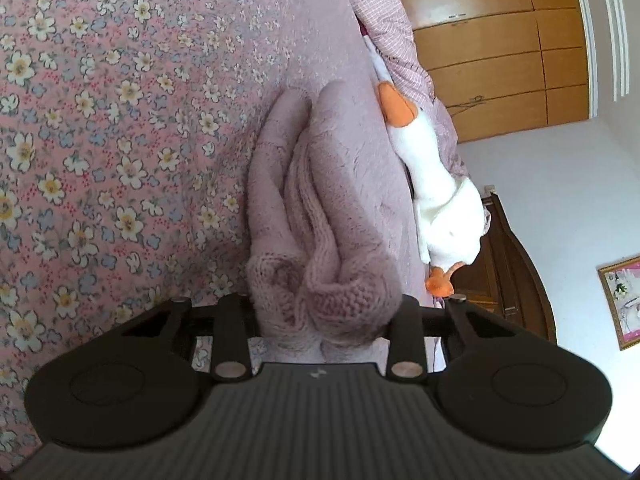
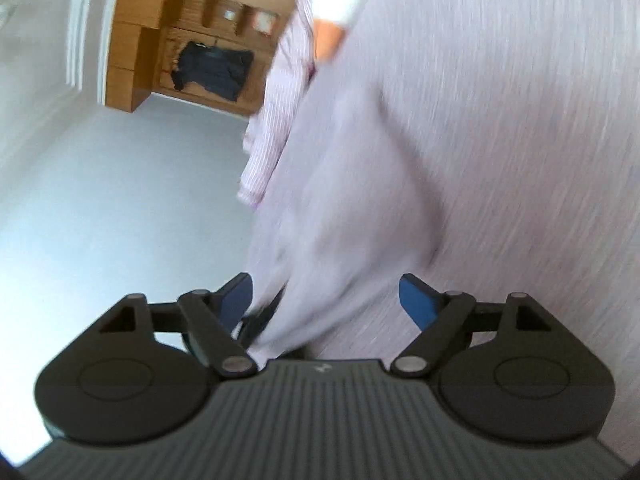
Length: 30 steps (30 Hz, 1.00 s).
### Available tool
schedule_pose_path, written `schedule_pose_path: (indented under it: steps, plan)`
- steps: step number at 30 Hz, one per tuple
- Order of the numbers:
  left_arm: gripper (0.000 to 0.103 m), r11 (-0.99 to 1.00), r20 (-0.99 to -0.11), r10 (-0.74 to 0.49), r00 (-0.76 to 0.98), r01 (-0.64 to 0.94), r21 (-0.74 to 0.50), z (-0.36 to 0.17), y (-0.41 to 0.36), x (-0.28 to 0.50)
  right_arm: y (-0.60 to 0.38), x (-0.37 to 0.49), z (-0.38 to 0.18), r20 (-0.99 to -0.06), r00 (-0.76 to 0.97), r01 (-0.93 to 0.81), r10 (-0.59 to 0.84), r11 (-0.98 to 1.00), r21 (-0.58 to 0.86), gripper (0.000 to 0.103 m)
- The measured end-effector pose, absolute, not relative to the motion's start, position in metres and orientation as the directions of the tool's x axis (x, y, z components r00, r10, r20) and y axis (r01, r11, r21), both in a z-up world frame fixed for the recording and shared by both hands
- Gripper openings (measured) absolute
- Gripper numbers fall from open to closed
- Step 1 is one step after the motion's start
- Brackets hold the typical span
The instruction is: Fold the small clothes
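A mauve knitted garment (image 1: 296, 200) lies bunched in long folds on the plain mauve blanket (image 1: 360, 120). Its thick near end fills the space between the fingers of my left gripper (image 1: 320, 312), which is shut on it; the cloth hides the fingertips. In the right wrist view, which is motion-blurred, my right gripper (image 2: 328, 300) stands open, with blue pads (image 2: 416, 300) wide apart. A fold of pale mauve cloth (image 2: 344, 208) runs between them. I cannot tell whether that cloth touches either pad.
A floral bedsheet (image 1: 100, 140) covers the bed on the left. A white plush goose (image 1: 436, 184) with orange beak and feet lies beside the blanket. Wooden wardrobes (image 1: 500, 48), a dark headboard (image 1: 508, 272) and a framed picture (image 1: 622, 300) stand beyond. A dark garment (image 2: 212, 68) hangs in an open wardrobe.
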<state>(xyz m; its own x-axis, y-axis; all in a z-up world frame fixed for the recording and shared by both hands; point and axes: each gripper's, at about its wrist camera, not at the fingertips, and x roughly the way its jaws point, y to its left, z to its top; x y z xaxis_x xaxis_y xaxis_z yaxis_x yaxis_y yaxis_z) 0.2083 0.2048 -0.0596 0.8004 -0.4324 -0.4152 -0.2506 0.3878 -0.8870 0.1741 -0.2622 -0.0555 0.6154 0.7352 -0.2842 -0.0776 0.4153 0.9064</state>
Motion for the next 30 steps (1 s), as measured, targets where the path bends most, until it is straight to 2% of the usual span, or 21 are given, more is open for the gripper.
schedule_pose_path:
  steps: [4,9,17,25,28,29,30]
  plan:
    - [0.039,0.42,-0.427,-0.451,0.784,-0.235,-0.877,-0.055,0.208,0.215,-0.287,0.214,-0.07,-0.385,0.542,-0.013,0.747,0.466,0.885,0.081]
    - [0.039,0.481,-0.452,-0.476,0.755,-0.207,-0.852,-0.048,0.211,0.222,-0.257,0.237,-0.071,-0.446,0.428,-0.081,0.786,0.525,0.847,0.082]
    - [0.039,0.454,-0.436,-0.492,0.753,-0.206,-0.867,-0.053,0.216,0.226,-0.218,0.286,-0.073,-0.369,0.369,-0.095,0.853,0.429,0.898,0.084]
    - [0.039,0.409,-0.418,-0.512,0.751,-0.215,-0.887,-0.061,0.226,0.22,-0.239,0.258,-0.079,-0.285,0.305,-0.087,0.909,0.325,0.942,0.073]
    - [0.039,0.415,-0.417,-0.507,0.754,-0.211,-0.885,-0.06,0.225,0.219,-0.238,0.253,-0.076,-0.299,0.312,-0.09,0.902,0.342,0.935,0.076]
    - [0.039,0.413,-0.415,-0.508,0.755,-0.21,-0.886,-0.061,0.225,0.219,-0.235,0.253,-0.072,-0.31,0.315,-0.104,0.897,0.357,0.928,0.07]
    - [0.039,0.412,-0.413,-0.508,0.756,-0.208,-0.887,-0.06,0.223,0.219,-0.231,0.252,-0.07,-0.339,0.322,-0.112,0.884,0.391,0.914,0.054]
